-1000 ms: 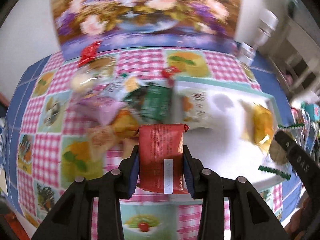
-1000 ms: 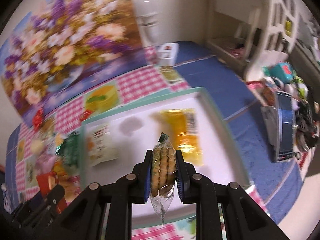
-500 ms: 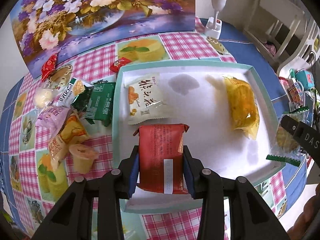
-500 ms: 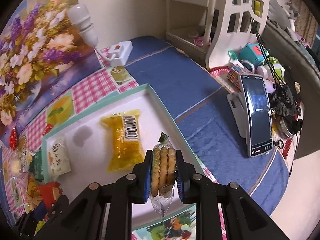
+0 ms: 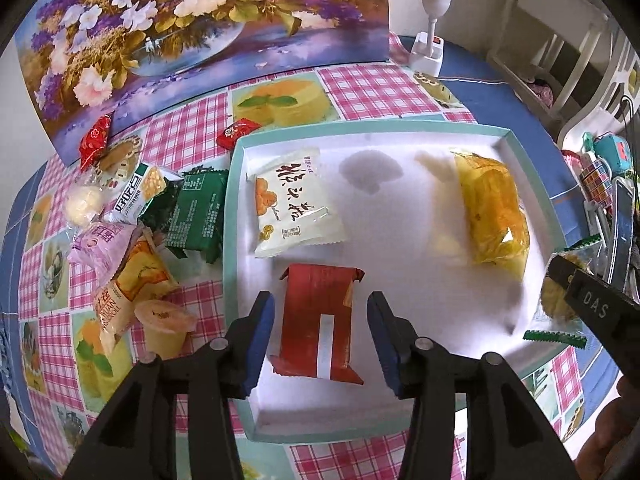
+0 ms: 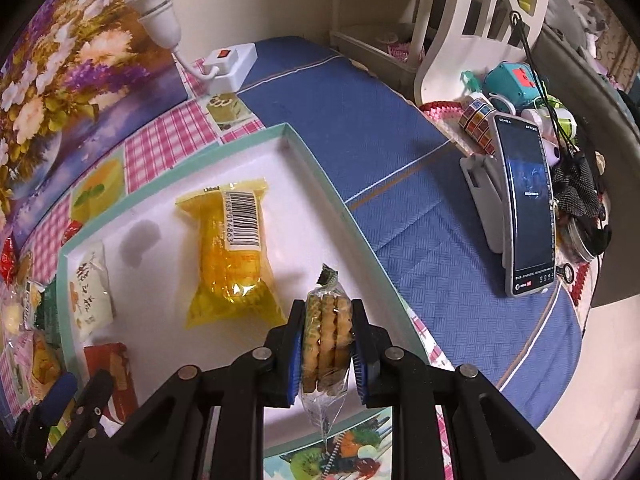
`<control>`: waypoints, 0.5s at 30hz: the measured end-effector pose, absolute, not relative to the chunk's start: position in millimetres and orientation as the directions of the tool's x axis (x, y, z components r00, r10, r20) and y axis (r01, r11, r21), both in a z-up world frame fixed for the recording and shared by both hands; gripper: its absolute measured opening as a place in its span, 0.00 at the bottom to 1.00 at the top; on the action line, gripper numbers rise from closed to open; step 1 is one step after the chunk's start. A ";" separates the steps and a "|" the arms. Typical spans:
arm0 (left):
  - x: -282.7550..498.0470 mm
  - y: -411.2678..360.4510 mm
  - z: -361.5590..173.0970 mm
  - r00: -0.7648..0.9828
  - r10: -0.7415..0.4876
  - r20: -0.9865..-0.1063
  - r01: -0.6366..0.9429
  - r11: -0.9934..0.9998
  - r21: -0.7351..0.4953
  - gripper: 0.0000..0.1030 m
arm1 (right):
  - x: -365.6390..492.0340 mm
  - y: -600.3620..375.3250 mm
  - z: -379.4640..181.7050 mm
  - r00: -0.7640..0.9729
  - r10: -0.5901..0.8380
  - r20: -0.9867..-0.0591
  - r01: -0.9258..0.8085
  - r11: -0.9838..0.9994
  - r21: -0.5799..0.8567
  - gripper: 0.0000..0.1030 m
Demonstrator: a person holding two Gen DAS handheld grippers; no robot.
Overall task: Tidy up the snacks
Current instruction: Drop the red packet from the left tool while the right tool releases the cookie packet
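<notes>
A white tray with a teal rim (image 5: 400, 184) (image 6: 312, 168) lies on the checked tablecloth. In it lie a white snack packet (image 5: 294, 204), a yellow packet (image 5: 490, 216) (image 6: 230, 248) and a red packet (image 5: 320, 322) (image 6: 106, 368). My left gripper (image 5: 320, 340) is open, its jaws on either side of the red packet, which rests on the tray floor. My right gripper (image 6: 326, 354) is shut on a clear cracker packet (image 6: 326, 336), held above the tray's near right corner; it also shows in the left wrist view (image 5: 560, 300).
Several loose snacks lie left of the tray: green packets (image 5: 196, 212), a pink packet (image 5: 104, 240), an orange packet (image 5: 128, 280), a jelly cup (image 5: 164, 324), red candies (image 5: 94, 140). A flower painting (image 5: 200, 32) stands behind. A phone on a stand (image 6: 524, 208) is right.
My left gripper has opened and let go of the red packet, which now lies in the tray. The right gripper still holds the crackers, with the view shifted slightly.
</notes>
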State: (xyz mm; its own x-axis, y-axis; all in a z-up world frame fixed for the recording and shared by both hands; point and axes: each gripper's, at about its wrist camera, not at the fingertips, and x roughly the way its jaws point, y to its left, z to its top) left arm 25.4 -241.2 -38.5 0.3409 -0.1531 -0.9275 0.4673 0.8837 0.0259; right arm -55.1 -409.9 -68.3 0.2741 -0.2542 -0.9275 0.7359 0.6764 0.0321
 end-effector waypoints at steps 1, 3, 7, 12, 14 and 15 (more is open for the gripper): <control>25.4 -241.1 -38.0 0.342 -0.153 -0.927 0.468 0.883 0.026 0.48 | -54.8 -409.2 -67.9 0.273 -0.255 -0.927 0.735 0.677 0.030 0.22; 25.8 -240.6 -37.4 0.342 -0.153 -0.927 0.466 0.885 0.026 0.49 | -54.1 -408.5 -68.1 0.271 -0.255 -0.928 0.734 0.678 0.028 0.23; 29.2 -236.8 -38.4 0.334 -0.141 -0.932 0.444 0.896 0.024 0.68 | -53.2 -410.6 -71.6 0.256 -0.249 -0.934 0.744 0.668 0.025 0.25; 33.3 -230.6 -38.7 0.330 -0.127 -0.935 0.417 0.909 0.024 0.68 | -53.3 -411.6 -73.4 0.249 -0.244 -0.937 0.746 0.666 0.025 0.27; 34.7 -228.0 -38.4 0.329 -0.124 -0.936 0.407 0.913 0.022 0.68 | -52.4 -410.0 -73.2 0.250 -0.243 -0.937 0.742 0.670 0.025 0.28; 35.2 -227.0 -38.3 0.329 -0.123 -0.936 0.403 0.915 0.022 0.68 | -51.7 -409.0 -73.0 0.251 -0.243 -0.937 0.740 0.673 0.024 0.29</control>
